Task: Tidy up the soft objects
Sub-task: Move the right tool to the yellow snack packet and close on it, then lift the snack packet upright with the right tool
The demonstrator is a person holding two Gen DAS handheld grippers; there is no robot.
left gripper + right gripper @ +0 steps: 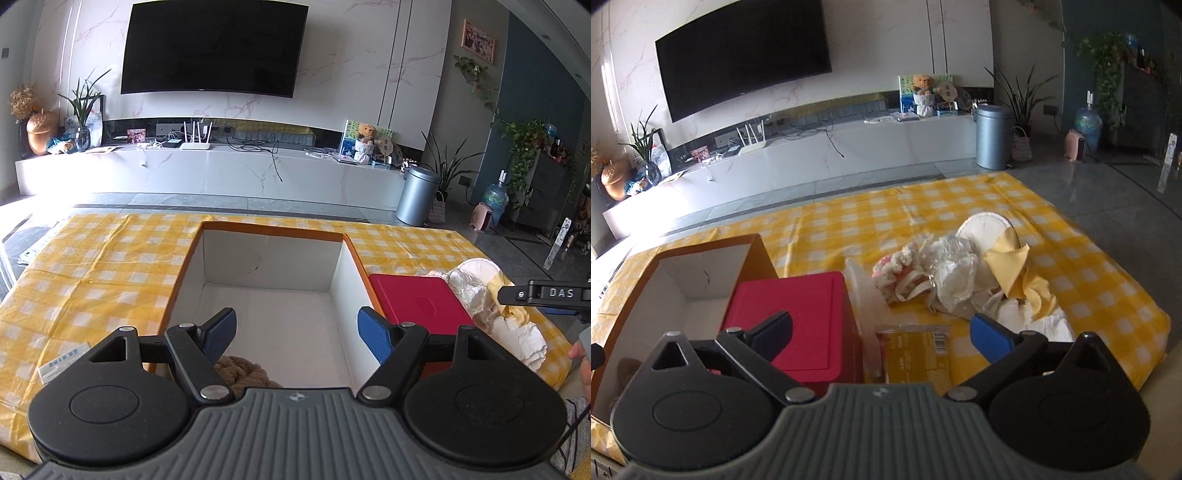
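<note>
Over the orange-rimmed white cardboard box (266,280), holding what seems a brown knit (240,373), my left gripper (297,330) gapes empty, while my right gripper (881,330), equally spread, must next descend on the heap of soft cloths (960,280).

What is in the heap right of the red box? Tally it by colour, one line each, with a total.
Yellow: 1, the cloth
Pink and white: 1, the crocheted piece
White: 3, the round pad, the crumpled bag, the towel
Total: 5 that can be told apart; more may lie hidden underneath.
</note>
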